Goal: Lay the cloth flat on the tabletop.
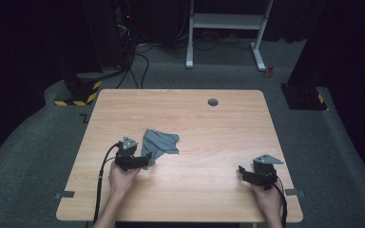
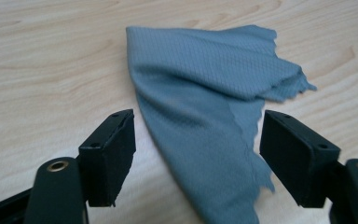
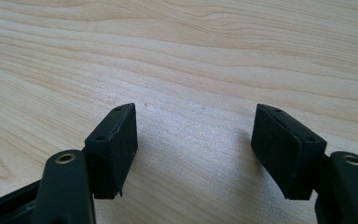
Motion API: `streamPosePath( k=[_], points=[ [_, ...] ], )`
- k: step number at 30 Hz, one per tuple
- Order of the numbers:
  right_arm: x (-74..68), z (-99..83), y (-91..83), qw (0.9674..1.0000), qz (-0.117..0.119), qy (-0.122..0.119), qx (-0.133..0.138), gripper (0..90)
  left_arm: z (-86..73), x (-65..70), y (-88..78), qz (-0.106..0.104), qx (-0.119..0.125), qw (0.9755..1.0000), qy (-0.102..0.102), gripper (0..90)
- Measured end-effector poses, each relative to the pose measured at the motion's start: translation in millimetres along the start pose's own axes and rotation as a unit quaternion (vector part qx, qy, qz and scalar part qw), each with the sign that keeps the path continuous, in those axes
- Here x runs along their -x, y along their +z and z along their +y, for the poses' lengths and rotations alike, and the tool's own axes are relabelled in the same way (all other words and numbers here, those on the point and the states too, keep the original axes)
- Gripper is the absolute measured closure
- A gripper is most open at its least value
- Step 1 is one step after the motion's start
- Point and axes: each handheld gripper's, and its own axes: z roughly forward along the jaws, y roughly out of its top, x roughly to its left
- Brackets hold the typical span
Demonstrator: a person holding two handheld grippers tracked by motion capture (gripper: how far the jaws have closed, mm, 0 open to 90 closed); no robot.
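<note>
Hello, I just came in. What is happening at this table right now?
A person at a wooden table holds a gripping tool in each hand. The left tool is open, its jaws on either side of the near corner of a crumpled grey-blue cloth, not yet closed on it. The right tool is also open, over bare wood, apart from the cloth.

Lighting: the high view has the counter (image 1: 209, 128) evenly lit from above, while the surroundings fall to near black. Shadows are soft and short under each hand-held gripper.

Glare: a pale sheen lies on the wood between the jaws in the right gripper view, and a fainter one in the left gripper view.

Focus: the grey cloth (image 2: 205, 107) has crisp weave at its far part and turns soft at its near tip. The jaws are slightly soft.

Distortion: the high view is low in detail.
</note>
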Motion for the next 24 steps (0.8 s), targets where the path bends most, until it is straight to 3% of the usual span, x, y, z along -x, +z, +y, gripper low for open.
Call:
streamPosePath(
  k=[4, 16, 21, 24],
  points=[
    [-0.1, 0.0, 0.0, 1.0000, 0.000, 0.000, 0.000, 31.2, 8.9, 1.2, 14.0, -0.003, -0.014, 0.9999, 0.003, 25.7],
    [0.1, -0.1, 0.1, 1.0000, 0.000, -0.003, 0.001, 31.3, 31.4, 8.8, 48.2, 0.011, -0.026, 0.9996, 0.000, 25.8],
    [0.2, -0.1, 0.0, 1.0000, 0.001, -0.003, 0.001, 31.2, 31.6, 6.7, 57.7, 0.018, -0.029, 0.9994, -0.010, 30.9],
    [0.2, -0.1, 0.0, 1.0000, 0.001, -0.003, 0.000, 31.3, 27.8, 8.6, 63.9, 0.032, -0.044, 0.9985, 0.003, 33.6]
  ],
)
